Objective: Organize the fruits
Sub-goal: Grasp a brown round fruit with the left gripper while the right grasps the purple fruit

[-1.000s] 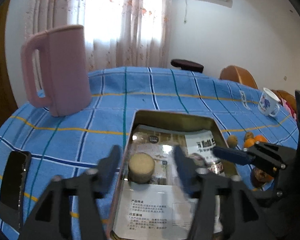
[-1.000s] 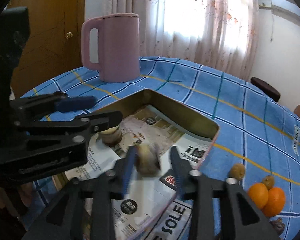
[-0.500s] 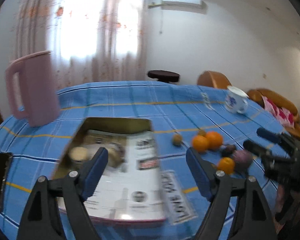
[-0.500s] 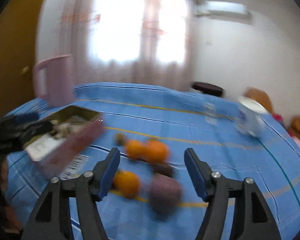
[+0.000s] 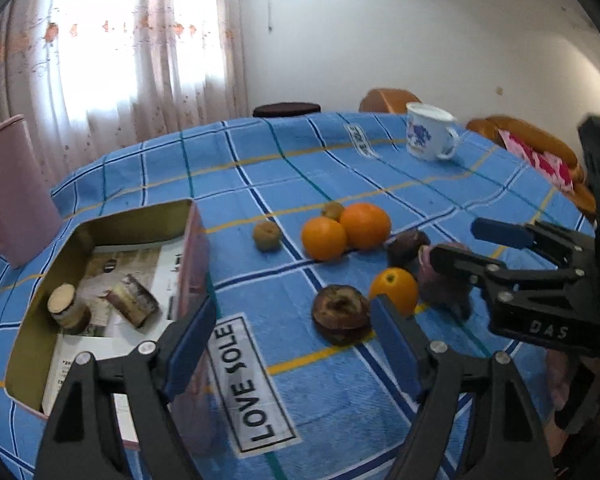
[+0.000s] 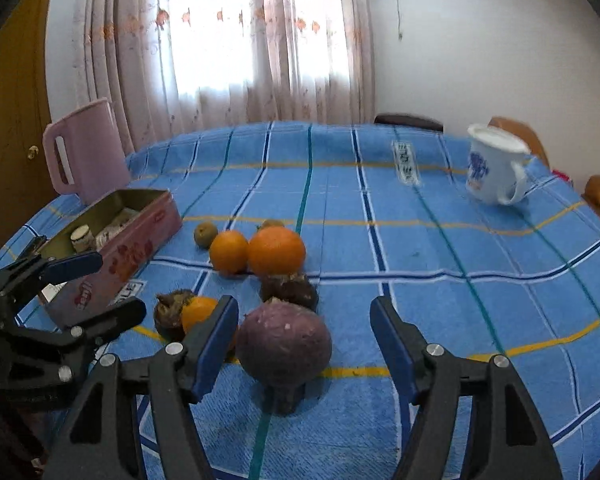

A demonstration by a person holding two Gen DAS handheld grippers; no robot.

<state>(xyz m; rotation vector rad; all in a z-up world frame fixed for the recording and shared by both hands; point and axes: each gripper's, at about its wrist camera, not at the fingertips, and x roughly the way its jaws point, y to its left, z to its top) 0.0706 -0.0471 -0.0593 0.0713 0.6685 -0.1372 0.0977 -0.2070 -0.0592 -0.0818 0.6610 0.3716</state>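
Fruits lie on the blue checked tablecloth: two large oranges (image 5: 345,232), a small orange (image 5: 394,290), a dark brown wrinkled fruit (image 5: 341,314), another dark fruit (image 5: 406,246), two small brownish fruits (image 5: 267,236) and a big purple round one (image 6: 284,344). A pink tin box (image 5: 100,280) at the left holds two pieces. My left gripper (image 5: 292,340) is open and empty, just short of the brown fruit. My right gripper (image 6: 304,340) is open, with the purple fruit between its fingers, untouched.
A pink jug (image 6: 86,152) stands behind the tin. A white mug with blue print (image 6: 494,172) stands at the far right. A "LOVE SOLE" label (image 5: 252,388) is sewn on the cloth near the tin. Chairs (image 5: 390,100) ring the far table edge.
Both grippers have left the tin and swung right to the loose fruit. The piece my right gripper held a second ago now lies in the tin.
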